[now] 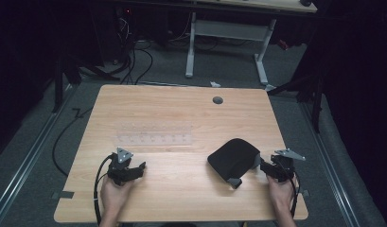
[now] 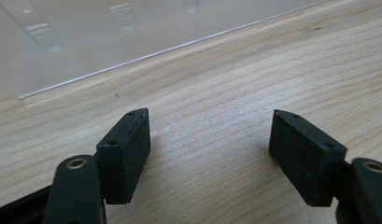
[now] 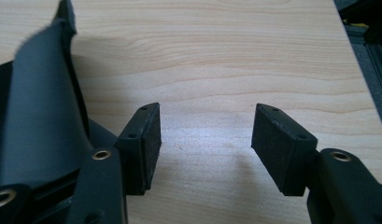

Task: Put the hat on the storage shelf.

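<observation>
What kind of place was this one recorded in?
Probably a lab or workshop set up for recording, not a home: a bare wooden table on grey carpet, loose cables trailing over the floor behind it, and a height-adjustable desk frame beyond, with dark surroundings.

**Count of things on and around the table**

One wooden table stands in the high view, with one round grey grommet hole near its far edge. On it lies one clear plastic tray, flat; its moulded pockets are too faint to count. One black cap sits toward the right side. Two hand-held grippers are present: one left gripper and one right gripper, each with two black jaws and one grey three-cornered plate. Two hands hold them. Beyond the table stands one white-legged desk, showing two legs.
</observation>
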Demonstrator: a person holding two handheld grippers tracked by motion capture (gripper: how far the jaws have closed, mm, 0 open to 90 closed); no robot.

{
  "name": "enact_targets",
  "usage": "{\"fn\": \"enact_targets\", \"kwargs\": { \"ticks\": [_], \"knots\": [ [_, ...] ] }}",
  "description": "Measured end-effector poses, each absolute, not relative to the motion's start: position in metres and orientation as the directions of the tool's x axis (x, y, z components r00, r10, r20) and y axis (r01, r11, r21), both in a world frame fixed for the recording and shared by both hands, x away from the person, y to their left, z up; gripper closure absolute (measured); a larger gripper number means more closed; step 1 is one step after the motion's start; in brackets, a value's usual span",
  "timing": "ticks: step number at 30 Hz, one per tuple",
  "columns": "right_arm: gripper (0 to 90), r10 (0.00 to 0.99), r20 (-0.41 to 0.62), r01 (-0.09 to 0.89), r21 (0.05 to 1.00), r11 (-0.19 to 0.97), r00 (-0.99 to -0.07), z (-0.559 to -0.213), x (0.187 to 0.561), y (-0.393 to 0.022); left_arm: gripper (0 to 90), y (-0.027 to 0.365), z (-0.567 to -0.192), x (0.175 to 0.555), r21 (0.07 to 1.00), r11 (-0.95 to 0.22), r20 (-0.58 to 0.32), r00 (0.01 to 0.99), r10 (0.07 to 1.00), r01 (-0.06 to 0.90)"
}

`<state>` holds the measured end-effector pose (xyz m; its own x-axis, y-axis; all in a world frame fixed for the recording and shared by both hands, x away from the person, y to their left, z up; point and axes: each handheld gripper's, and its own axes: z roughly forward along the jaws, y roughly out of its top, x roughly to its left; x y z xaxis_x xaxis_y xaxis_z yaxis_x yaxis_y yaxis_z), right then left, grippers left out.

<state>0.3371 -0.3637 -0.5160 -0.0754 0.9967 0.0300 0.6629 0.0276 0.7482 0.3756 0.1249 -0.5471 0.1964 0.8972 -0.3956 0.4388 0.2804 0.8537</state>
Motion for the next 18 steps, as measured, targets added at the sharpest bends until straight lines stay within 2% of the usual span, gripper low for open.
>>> {"fn": "enact_targets", "kwargs": {
  "ticks": [7,18],
  "knots": [
    [42.4,0.996,0.047,0.641,0.768,0.014,-0.078,-0.509,0.326,-0.37,29.9,0.125,-0.547,0.376,0.854,0.28,-0.396,0.197,0.897,0.439],
    [41.4,0.986,0.093,0.594,0.805,0.005,-0.135,-0.493,0.298,-0.371,29.9,0.125,-0.547,0.376,0.854,0.28,-0.396,0.197,0.897,0.439]
  ]
}}
